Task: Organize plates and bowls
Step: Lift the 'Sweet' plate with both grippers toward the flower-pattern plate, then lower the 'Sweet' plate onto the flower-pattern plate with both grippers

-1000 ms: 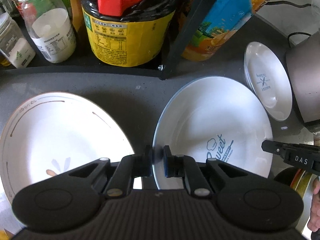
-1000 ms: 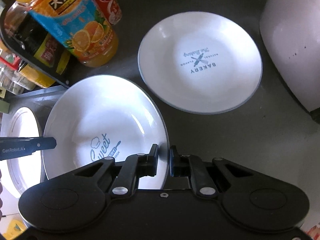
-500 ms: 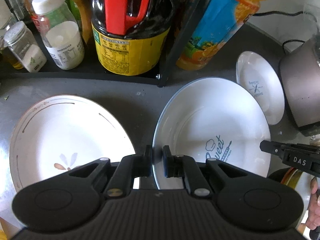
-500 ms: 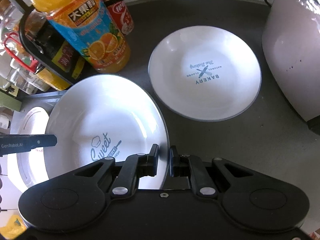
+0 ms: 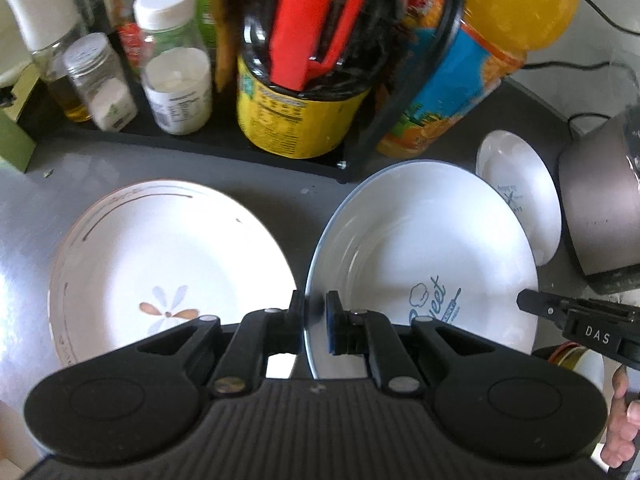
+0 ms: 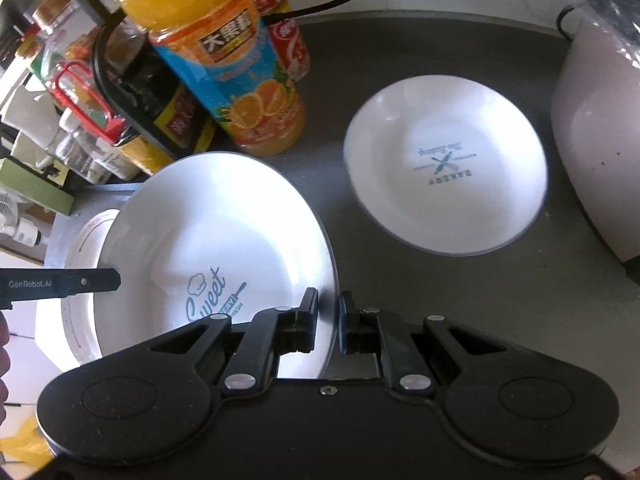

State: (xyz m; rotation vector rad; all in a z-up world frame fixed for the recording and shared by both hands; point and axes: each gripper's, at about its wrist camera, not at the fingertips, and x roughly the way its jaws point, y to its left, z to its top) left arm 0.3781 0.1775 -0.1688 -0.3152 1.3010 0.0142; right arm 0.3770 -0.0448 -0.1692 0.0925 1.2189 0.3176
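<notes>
In the left wrist view our left gripper pinches the near-left rim of the Sweet plate, raised beside the flower plate on the counter; in the right wrist view our right gripper clamps the same plate's right rim, the Bakery bowl well apart beyond.

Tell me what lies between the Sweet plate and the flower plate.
Nothing visible does. The Sweet plate, pinched at opposite rims by left gripper and right gripper, sits beside the flower plate; only bare countertop shows between.
</notes>
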